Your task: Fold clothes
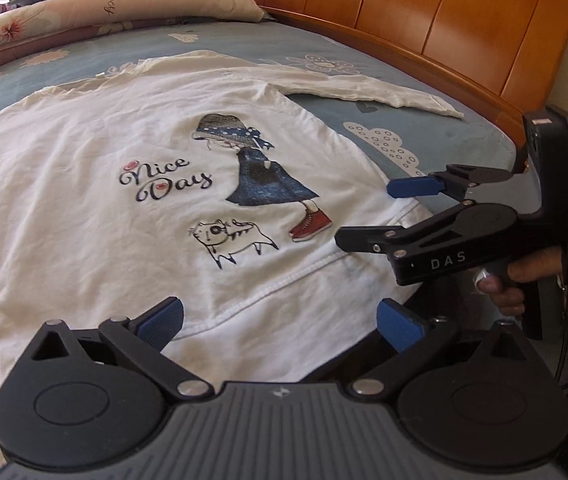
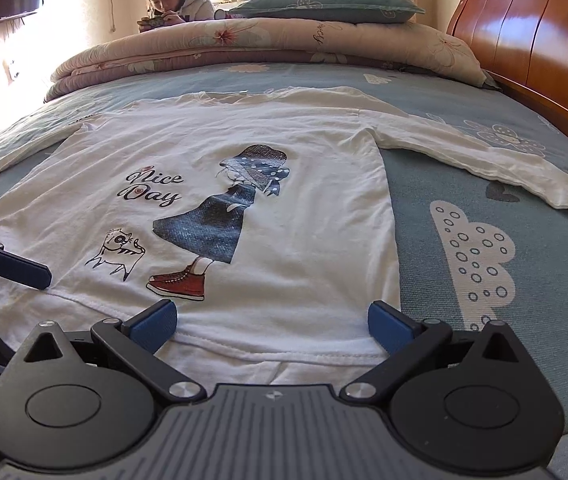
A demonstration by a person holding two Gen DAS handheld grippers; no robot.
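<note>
**Shirt Laid Flat on Bed, Both Grippers Released at the Hem**

A white long-sleeved shirt (image 2: 304, 208) lies spread out, print side up, on a blue patterned bedsheet (image 2: 524, 280). The print shows a girl in a blue dress with red shoes, a small cat outline and the words "Nice Day". The hem faces the cameras; the neckline points toward the far end of the bed. One sleeve (image 2: 484, 160) extends out to the side toward the wooden headboard (image 2: 532, 40). The other sleeve extends toward the opposite edge of the sheet.

Right gripper (image 2: 272, 324): jaws spread fully wide. The hem of the shirt lies between the blue pads (image 2: 388, 326), at the shirt's lower corner beside the bare sheet. The pads do not press the fabric. Nothing is grasped.

Left gripper (image 1: 280, 320): jaws also spread apart, positioned over the hem. No fabric is clamped between its pads (image 1: 164, 320). In the left wrist view, the right gripper appears from the side, held in a hand (image 1: 516, 280), its upper pad just above the shirt's side edge.

Folded quilts (image 2: 268, 48) and a green pillow (image 2: 324, 2) are stacked at the far end of the bed. A person (image 2: 176, 0) sits behind them near the window.
</note>
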